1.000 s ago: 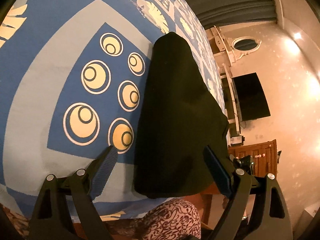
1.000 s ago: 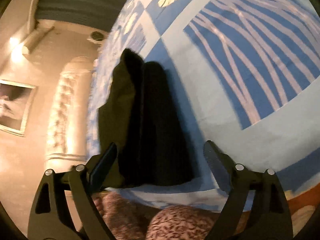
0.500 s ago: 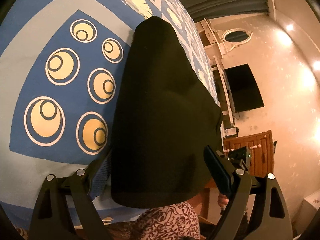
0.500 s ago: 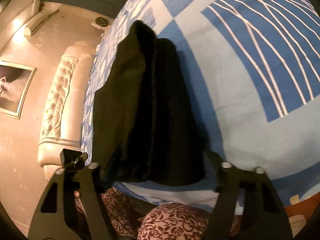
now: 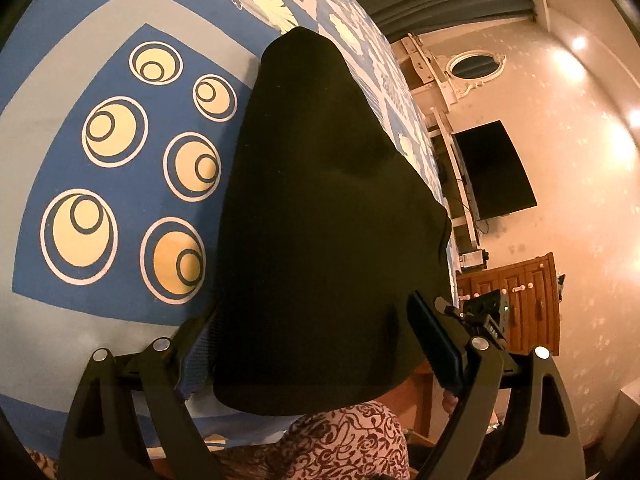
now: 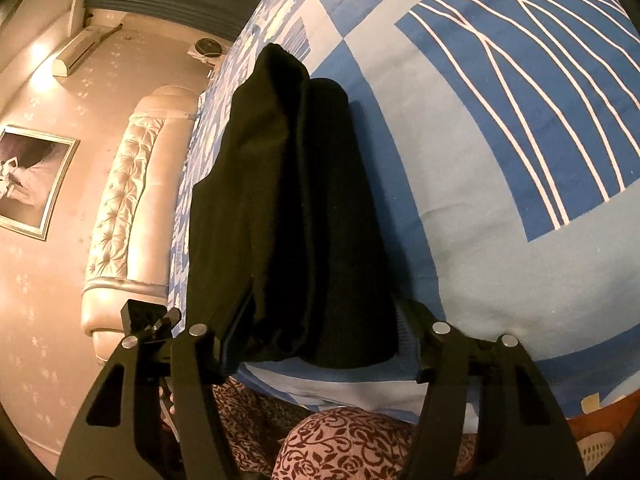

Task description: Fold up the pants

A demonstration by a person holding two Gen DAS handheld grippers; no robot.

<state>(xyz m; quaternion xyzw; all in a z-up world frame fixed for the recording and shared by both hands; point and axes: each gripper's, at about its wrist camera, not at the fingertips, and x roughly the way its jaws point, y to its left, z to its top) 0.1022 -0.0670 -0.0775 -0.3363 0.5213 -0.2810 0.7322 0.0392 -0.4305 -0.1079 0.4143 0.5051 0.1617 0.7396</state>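
Note:
The black pants (image 5: 320,220) lie folded lengthwise on the blue patterned bed cover (image 5: 80,320), with the near end at the bed's edge. My left gripper (image 5: 316,344) is open and straddles that near end, one finger on each side of the cloth. In the right wrist view the pants (image 6: 296,216) show stacked layers. My right gripper (image 6: 320,340) is open too, with its fingers on either side of the same near end.
A padded cream headboard (image 6: 124,208) stands left of the bed. A dark TV (image 5: 492,172) and a wooden cabinet (image 5: 516,300) stand by the wall. The person's floral-patterned legs (image 6: 352,448) are just below the bed edge.
Both grippers have moved forward over the near end of the pants, so the cloth now lies between their fingers. Both stay open.

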